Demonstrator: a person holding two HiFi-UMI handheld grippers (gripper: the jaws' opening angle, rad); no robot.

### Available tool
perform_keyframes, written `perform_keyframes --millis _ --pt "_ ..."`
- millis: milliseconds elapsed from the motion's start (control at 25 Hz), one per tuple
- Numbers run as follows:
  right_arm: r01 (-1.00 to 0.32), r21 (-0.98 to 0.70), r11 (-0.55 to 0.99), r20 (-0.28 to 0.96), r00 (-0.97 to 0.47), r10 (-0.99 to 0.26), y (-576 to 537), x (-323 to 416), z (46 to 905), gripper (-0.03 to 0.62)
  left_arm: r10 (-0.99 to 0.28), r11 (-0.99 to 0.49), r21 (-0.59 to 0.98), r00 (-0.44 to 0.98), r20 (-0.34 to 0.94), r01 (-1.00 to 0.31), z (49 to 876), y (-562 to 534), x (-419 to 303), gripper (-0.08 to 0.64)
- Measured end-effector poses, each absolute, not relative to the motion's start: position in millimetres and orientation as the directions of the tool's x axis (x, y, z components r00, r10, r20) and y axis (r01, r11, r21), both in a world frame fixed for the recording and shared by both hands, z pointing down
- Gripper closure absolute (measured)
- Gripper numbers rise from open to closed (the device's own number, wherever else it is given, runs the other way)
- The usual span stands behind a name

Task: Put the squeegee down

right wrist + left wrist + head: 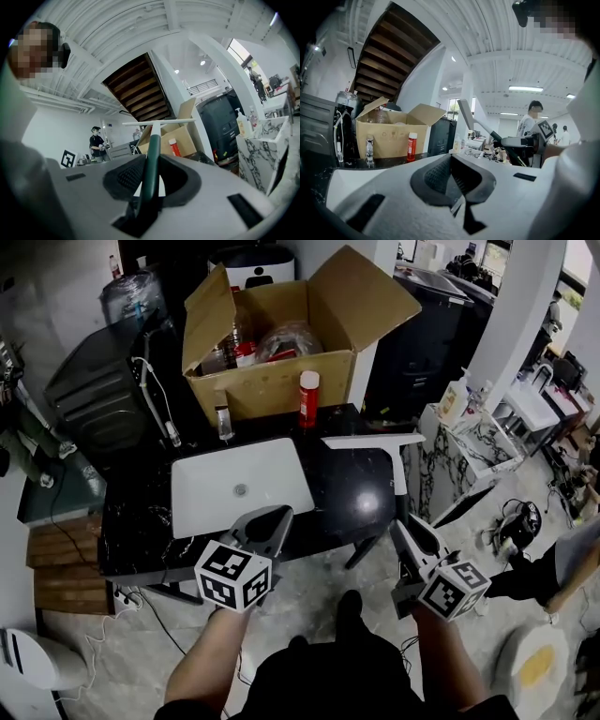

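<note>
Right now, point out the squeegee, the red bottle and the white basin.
squeegee (373, 441), head view, middle of the blade.
red bottle (307, 404), head view, its body.
white basin (206, 491), head view, bare floor left of drain.

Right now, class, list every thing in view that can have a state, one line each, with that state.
squeegee: held by its handle, not yet set down
right gripper: jaws shut on the squeegee handle
left gripper: jaws together, nothing between them
cardboard box: flaps open, items inside
red bottle: upright, cap on
sink: basin empty
</note>
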State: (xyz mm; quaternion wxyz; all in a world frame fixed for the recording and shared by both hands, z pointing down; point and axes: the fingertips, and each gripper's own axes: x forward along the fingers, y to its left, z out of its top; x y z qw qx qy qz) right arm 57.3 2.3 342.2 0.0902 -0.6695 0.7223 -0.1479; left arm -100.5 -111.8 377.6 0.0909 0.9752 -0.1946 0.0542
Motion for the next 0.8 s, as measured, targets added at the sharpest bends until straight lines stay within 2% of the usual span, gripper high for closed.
perform_keyframes --millis 360,480,800 --pt "-0.919 -0.367 0.145 0.057 -0.178 -0.982 -50.8 124.0 359.3 0.494 -0.439 -0.875 0.140 0.881 0.176 -0.464 392.1 -148.3 -41.5 0.551" --pt "-0.907 -0.377 0.185 0.058 -0.223 -0.973 -74.8 164.3 366.3 0.494 -0.507 -0.844 0.103 0.845 0.170 -0.527 392.3 -166.4 -8.2 0.551" --pt "-0.877 -0.381 0.293 0.099 -0.354 -0.930 -125.9 252.3 385.5 0.494 -0.629 -0.748 0.129 0.758 0.174 -0.651 394.5 -204.2 79.1 0.551"
